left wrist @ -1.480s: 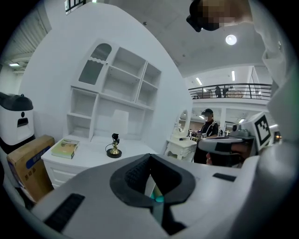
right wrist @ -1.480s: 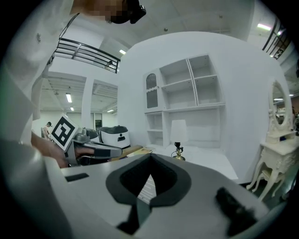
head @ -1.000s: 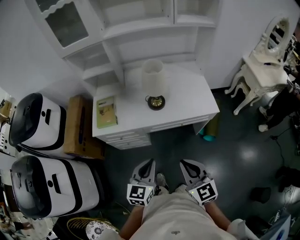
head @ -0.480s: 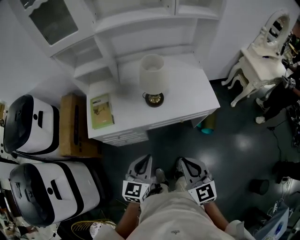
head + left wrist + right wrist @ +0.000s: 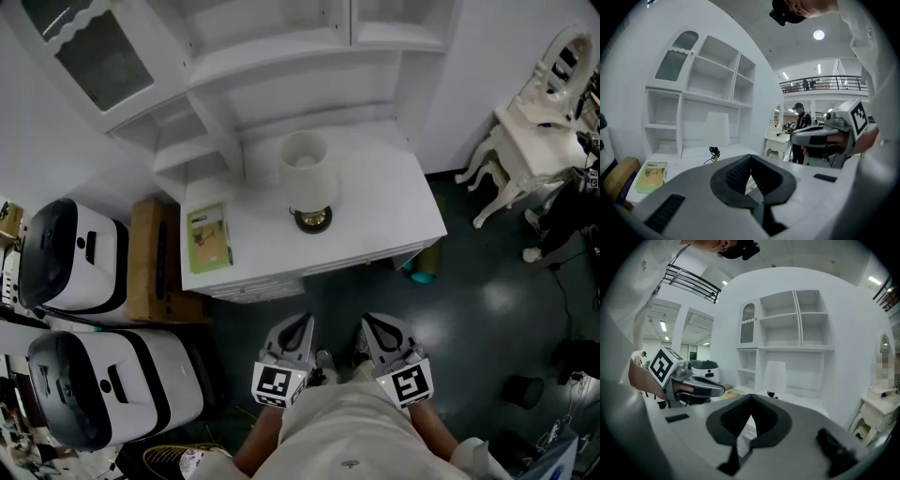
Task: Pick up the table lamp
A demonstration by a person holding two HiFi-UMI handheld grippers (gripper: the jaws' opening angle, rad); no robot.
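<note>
The table lamp (image 5: 306, 178), with a white shade and a dark round base (image 5: 313, 219), stands upright near the middle of the white desk (image 5: 394, 211). It also shows in the left gripper view as a pale lamp (image 5: 716, 130) and in the right gripper view as the lamp (image 5: 775, 376). My left gripper (image 5: 294, 331) and right gripper (image 5: 378, 330) hang side by side over the dark floor, well short of the desk's front edge. Both are shut and hold nothing. The left gripper (image 5: 751, 169) and the right gripper (image 5: 751, 414) point toward the desk.
A green booklet (image 5: 210, 238) lies on the desk's left end. White shelves (image 5: 281, 56) rise behind the desk. A cardboard box (image 5: 155, 262) and two white machines (image 5: 70, 253) stand left. A white dressing table (image 5: 534, 141) is at the right, a teal object (image 5: 422, 275) under the desk.
In the head view the desk and lamp have shifted a little in the picture, and both grippers have moved together across the floor toward the desk. Their jaws stay shut.
</note>
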